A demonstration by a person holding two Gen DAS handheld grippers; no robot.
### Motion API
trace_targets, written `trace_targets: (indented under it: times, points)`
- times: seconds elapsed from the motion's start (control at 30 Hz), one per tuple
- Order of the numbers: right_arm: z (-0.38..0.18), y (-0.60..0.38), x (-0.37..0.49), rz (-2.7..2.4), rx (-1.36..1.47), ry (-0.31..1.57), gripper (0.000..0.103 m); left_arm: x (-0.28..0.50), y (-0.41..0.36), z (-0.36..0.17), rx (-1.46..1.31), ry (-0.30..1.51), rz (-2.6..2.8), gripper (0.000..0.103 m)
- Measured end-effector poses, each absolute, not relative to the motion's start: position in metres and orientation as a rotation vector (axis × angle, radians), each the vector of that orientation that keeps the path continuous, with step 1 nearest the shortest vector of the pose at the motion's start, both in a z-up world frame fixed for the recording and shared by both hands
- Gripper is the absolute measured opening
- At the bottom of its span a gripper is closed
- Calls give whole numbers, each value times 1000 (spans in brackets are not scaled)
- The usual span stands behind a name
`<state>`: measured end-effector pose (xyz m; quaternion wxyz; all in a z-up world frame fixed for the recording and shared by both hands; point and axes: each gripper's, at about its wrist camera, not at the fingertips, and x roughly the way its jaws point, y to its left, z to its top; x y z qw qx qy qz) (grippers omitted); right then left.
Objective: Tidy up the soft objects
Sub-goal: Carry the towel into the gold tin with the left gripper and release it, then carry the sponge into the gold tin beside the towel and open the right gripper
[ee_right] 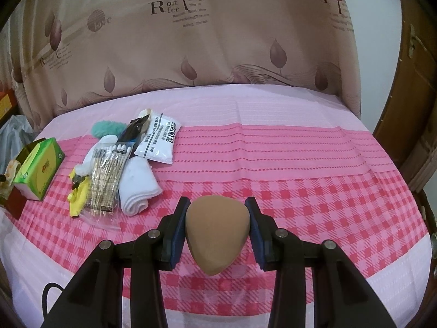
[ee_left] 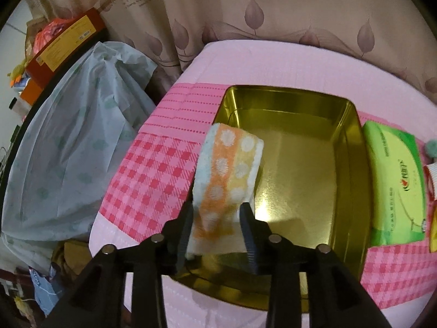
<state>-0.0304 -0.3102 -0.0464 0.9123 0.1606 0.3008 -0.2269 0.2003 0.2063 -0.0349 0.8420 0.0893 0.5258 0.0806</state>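
In the left wrist view my left gripper (ee_left: 217, 216) is shut on a folded dotted towel (ee_left: 228, 175) with orange, yellow and blue stripes, held over the near left corner of an open gold tin box (ee_left: 322, 109). In the right wrist view my right gripper (ee_right: 217, 213) is shut on a tan teardrop-shaped sponge (ee_right: 217, 232), held above the pink checked cloth (ee_right: 327, 191). A pile of soft items lies at the left: a folded white towel (ee_right: 138, 183), a teal fluffy puff (ee_right: 105, 128) and a white packet (ee_right: 161, 142).
A green tissue pack (ee_left: 393, 186) lies right of the tin; it also shows in the right wrist view (ee_right: 41, 166). A bag of cotton swabs (ee_right: 108, 175) and a yellow item (ee_right: 79, 194) lie in the pile. A pale plastic bag (ee_left: 68, 150) stands left of the table. A curtain hangs behind.
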Motion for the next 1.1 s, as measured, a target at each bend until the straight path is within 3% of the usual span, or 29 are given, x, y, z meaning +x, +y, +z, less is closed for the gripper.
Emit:
trace_targets:
  times: [0.63,1.1]
  points:
    - [-32,-267,-16,-310,285,569,38,125,237,-19,89,988,297,40]
    - [-15,-184,48,-71,231,611,38,114,268,-16,-35,957,390,43]
